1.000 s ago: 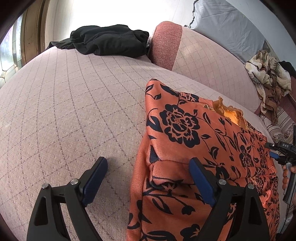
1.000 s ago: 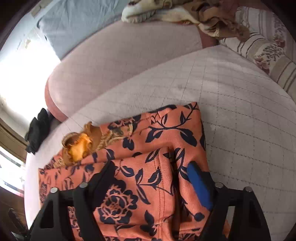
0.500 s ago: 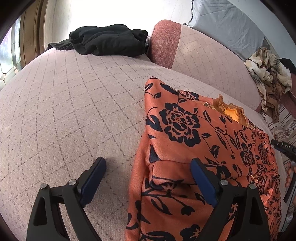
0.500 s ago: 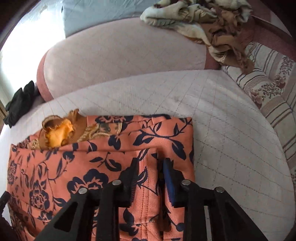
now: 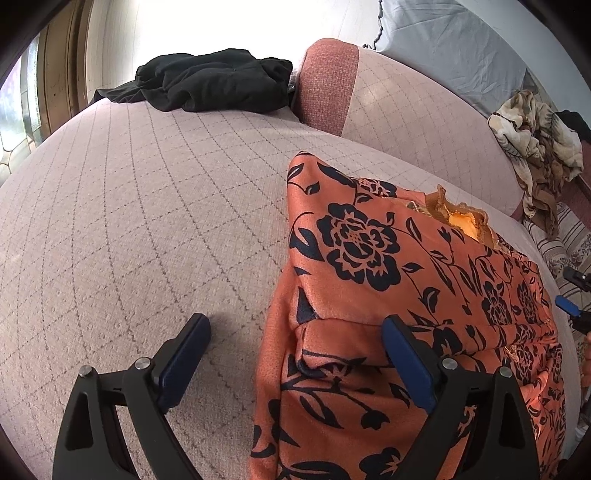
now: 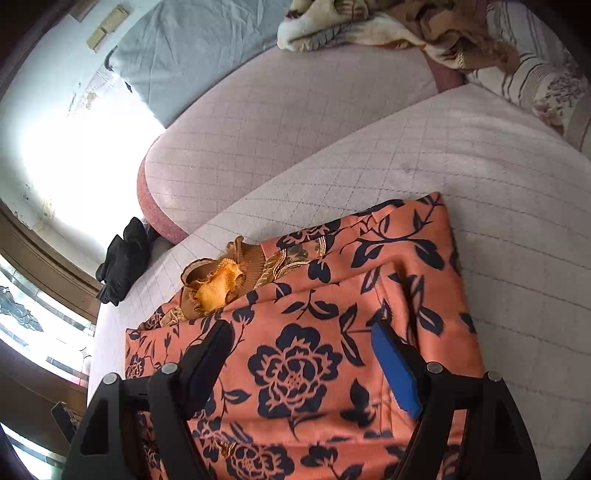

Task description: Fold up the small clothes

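Observation:
An orange garment with a dark floral print point(image 5: 388, 280) lies folded on the pink quilted sofa seat point(image 5: 147, 221); a yellow ruffled collar point(image 5: 461, 221) shows at its far edge. It also fills the right wrist view point(image 6: 303, 350), collar point(image 6: 218, 284) at the left. My left gripper point(image 5: 295, 347) is open over the garment's near left corner, one finger on bare seat, the other over the cloth. My right gripper point(image 6: 303, 350) is open just above the folded garment, holding nothing.
A black garment point(image 5: 214, 81) lies at the seat's far end by the armrest point(image 5: 325, 85). A beige and brown clothes heap point(image 5: 535, 136) lies on the backrest, also in the right wrist view point(image 6: 388, 22). A striped cushion point(image 6: 546, 85) sits at right.
My right gripper was shut on a fold of the garment half a second ago and has opened and let it go. My left gripper has hardly moved.

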`<state>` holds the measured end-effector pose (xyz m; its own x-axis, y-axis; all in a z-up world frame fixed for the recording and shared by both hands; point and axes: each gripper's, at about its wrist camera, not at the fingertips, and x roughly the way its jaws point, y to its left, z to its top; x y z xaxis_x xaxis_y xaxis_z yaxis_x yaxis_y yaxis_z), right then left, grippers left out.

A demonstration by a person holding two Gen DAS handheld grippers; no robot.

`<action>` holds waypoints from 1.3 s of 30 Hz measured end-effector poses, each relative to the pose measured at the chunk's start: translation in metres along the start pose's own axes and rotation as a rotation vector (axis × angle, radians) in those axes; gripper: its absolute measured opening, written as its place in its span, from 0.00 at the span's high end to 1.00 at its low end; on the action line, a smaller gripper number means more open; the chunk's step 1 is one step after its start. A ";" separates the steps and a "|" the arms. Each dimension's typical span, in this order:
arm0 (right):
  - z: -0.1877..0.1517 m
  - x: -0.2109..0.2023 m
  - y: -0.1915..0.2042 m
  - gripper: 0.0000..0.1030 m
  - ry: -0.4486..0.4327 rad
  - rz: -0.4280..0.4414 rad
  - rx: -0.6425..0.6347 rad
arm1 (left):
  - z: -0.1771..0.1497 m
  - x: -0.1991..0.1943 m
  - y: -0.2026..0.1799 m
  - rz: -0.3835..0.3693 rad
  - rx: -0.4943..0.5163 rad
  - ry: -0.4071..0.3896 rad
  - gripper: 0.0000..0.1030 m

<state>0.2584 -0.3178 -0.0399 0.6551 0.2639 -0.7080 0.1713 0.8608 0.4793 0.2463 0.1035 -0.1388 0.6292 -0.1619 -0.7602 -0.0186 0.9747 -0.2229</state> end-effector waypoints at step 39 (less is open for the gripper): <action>-0.220 -0.176 -0.130 0.38 0.274 0.010 0.163 | -0.193 -0.182 0.045 -0.032 -0.157 0.203 0.10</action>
<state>-0.0414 -0.3806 -0.0923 0.4390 0.3984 -0.8054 0.2962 0.7821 0.5483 -0.0194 0.1468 -0.1281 0.4625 -0.2357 -0.8547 -0.1314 0.9351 -0.3290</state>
